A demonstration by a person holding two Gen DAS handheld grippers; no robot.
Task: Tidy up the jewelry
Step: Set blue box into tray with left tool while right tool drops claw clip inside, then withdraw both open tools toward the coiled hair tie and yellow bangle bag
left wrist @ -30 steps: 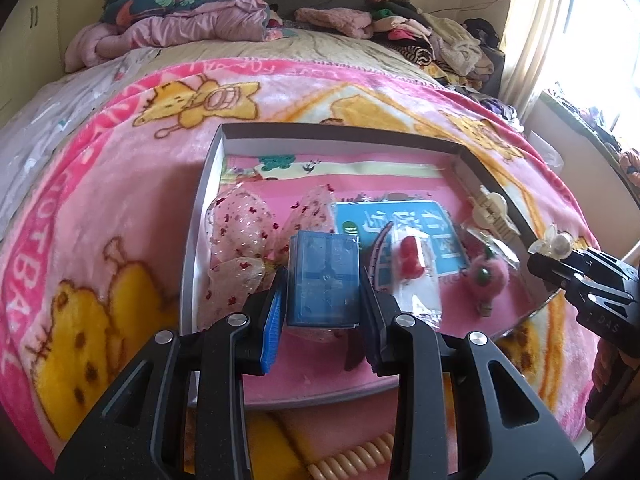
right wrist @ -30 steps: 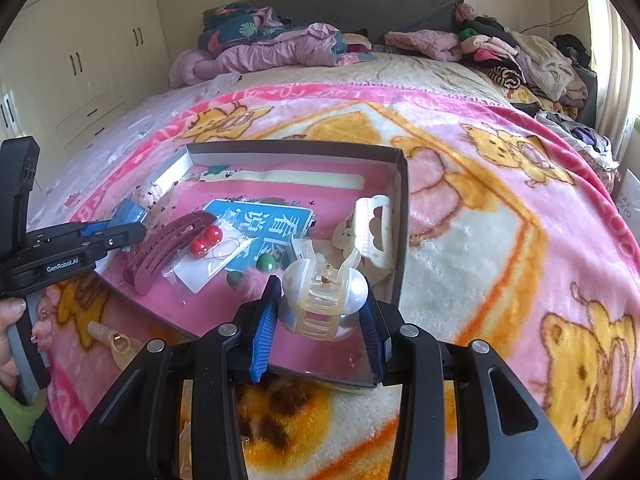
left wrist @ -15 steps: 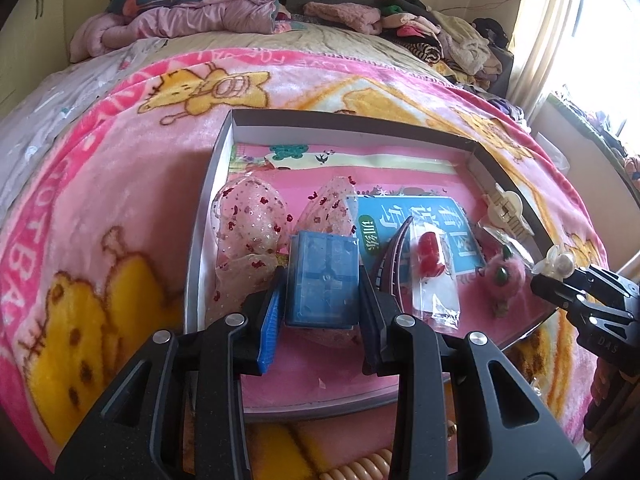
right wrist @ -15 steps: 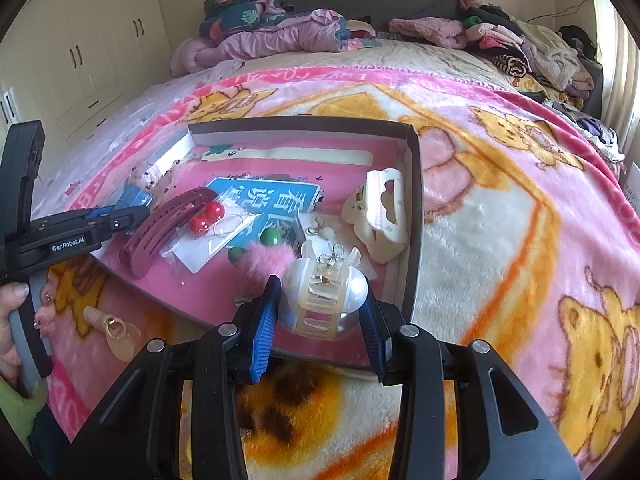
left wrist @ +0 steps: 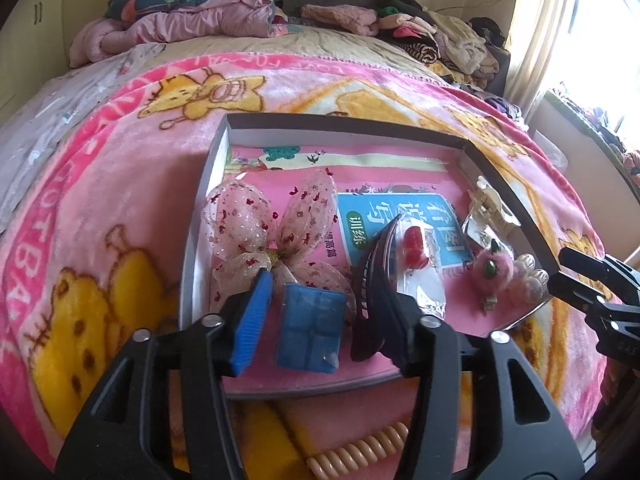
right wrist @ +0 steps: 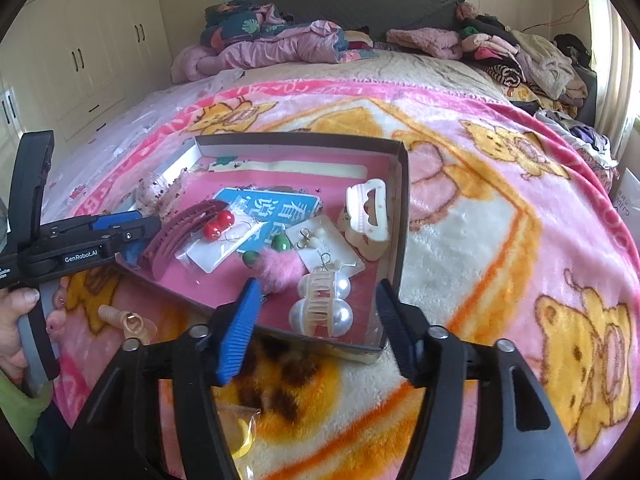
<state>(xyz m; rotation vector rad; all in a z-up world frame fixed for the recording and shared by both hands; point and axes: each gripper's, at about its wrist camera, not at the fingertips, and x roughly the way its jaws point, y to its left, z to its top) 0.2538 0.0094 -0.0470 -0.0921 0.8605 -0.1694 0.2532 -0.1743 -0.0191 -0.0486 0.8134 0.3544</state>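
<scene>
Only right view shows pearl clip (right wrist: pixel 322 304), left shows blue box (left wrist: pixel 311 332).

Left gripper (left wrist: pixel 320 320) jaws just opened, blue box (left wrist: pixel 311 333) released, now lying in tray (left wrist: pixel 208 184) near edge. Right gripper (right wrist: pixel 316 320) jaws just opened too, pearl claw clip (right wrist: pixel 322 305) dropped into tray's near right corner.

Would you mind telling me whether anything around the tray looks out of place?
Yes: a beige spiral hair tie lies on the blanket outside the tray, near its front edge, while the other accessories sit inside it.
</scene>
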